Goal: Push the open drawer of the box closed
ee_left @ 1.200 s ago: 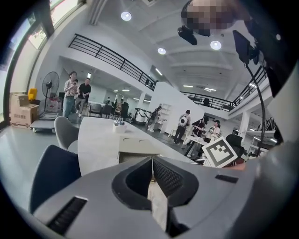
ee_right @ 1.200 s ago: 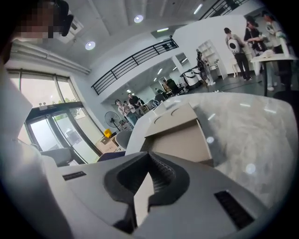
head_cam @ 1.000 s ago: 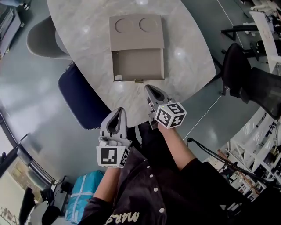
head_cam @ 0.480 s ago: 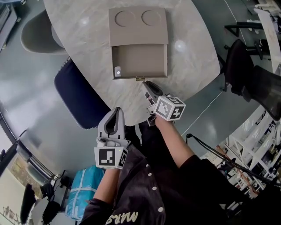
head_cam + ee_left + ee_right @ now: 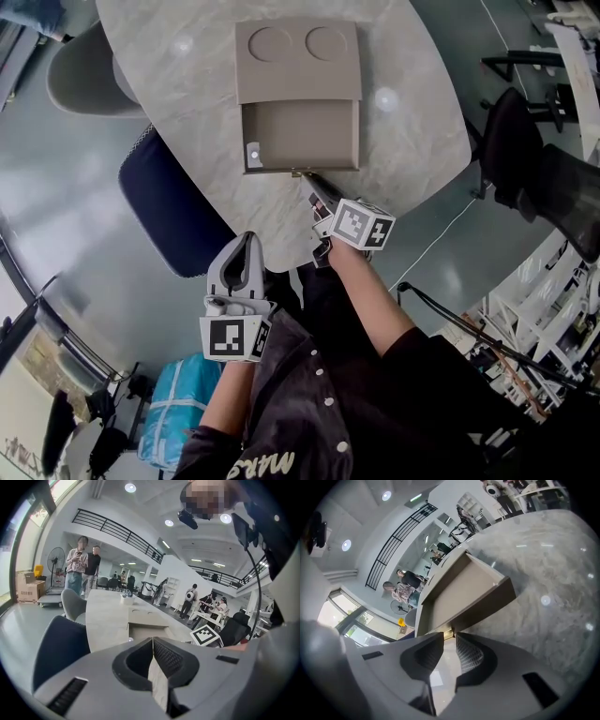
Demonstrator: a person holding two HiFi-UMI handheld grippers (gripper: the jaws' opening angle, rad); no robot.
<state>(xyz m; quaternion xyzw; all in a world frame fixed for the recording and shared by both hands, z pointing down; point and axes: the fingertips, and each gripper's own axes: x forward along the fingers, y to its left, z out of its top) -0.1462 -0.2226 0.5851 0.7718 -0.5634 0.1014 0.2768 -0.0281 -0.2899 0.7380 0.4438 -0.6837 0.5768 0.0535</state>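
A taupe box (image 5: 297, 61) with two round recesses on top stands on the marble table (image 5: 412, 141). Its drawer (image 5: 300, 134) is pulled out toward me and holds a small white item (image 5: 251, 153) in its front left corner. My right gripper (image 5: 314, 180) is at the middle of the drawer's front. In the right gripper view the right gripper (image 5: 450, 637) has its jaws a narrow gap apart, and the small brass pull tab (image 5: 448, 633) sits right at the tips. My left gripper (image 5: 247, 240) is shut and empty, off the table by my body, also in its own view (image 5: 152, 641).
A navy chair (image 5: 169, 211) is tucked at the table's near left edge, with a grey chair (image 5: 80, 75) farther left. A black office chair (image 5: 525, 169) stands to the right. A blue bag (image 5: 173, 412) lies on the floor. People stand far off (image 5: 84, 569).
My right gripper has moved forward across the table edge up to the drawer's front. The drawer is out as far as before. The left gripper has stayed put.
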